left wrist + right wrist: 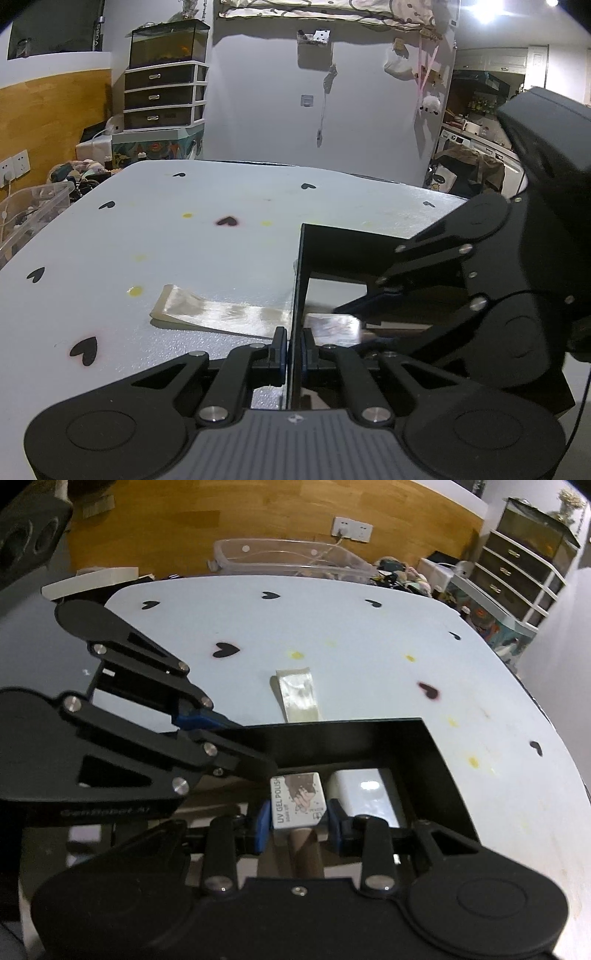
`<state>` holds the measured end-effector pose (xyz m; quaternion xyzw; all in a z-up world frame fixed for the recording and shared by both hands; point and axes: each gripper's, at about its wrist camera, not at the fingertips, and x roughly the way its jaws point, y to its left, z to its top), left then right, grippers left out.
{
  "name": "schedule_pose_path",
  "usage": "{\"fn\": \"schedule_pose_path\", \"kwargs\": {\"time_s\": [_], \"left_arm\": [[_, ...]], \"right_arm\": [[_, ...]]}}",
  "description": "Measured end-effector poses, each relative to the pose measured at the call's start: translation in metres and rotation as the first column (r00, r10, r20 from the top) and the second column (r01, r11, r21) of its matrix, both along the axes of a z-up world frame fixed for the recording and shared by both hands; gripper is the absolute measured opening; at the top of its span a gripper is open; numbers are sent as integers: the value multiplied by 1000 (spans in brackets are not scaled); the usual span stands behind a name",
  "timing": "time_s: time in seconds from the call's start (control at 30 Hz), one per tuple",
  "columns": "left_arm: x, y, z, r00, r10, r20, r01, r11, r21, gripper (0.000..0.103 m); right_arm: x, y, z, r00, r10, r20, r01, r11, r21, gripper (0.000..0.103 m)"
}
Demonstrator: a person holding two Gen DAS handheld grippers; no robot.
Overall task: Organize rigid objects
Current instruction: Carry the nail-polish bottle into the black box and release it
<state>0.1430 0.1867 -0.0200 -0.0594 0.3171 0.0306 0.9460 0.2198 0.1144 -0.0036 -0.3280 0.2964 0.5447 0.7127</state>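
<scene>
A black open-topped box (pixel 436 753) stands on the white table (pixel 332 627). My left gripper (pixel 294 350) is shut on the box's thin side wall (pixel 297 280); it also shows in the right wrist view (pixel 207 723), clamped on the rim. My right gripper (pixel 297 821) is shut on a small white UV gel polish box (pixel 299 799) and holds it inside the black box, beside a white block (pixel 365 797). The right gripper fills the right side of the left wrist view (pixel 369 306). A flat shiny packet (pixel 299 694) lies on the table beyond the black box.
The table has black heart marks and yellow stains. A clear plastic bin (pixel 288 559) stands beyond its far edge in the right wrist view. A drawer unit with a fish tank (pixel 164 74) stands against the wall.
</scene>
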Motion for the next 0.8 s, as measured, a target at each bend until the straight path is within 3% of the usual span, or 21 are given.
{"fn": "schedule_pose_path", "kwargs": {"time_s": [0.07,0.2,0.57,0.8], "left_arm": [[0,0,0,1000,0,0,0,1000,0,7],[0,0,0,1000,0,0,0,1000,-2,7],[2,-1,0,1000,7,-6,-7,1000,-3,7],[3,-1,1,1000,14,-12,-14,1000,0,7]], "right_arm": [[2,0,-2,1000,-12,-14,12,1000,10,34],[2,-4,2,999,-15,-34,16,999,29,46],[3,-24,19,996,-72,-45,75,994,81,47],[-1,-44,32,991,-127,-46,131,984,119,59]]}}
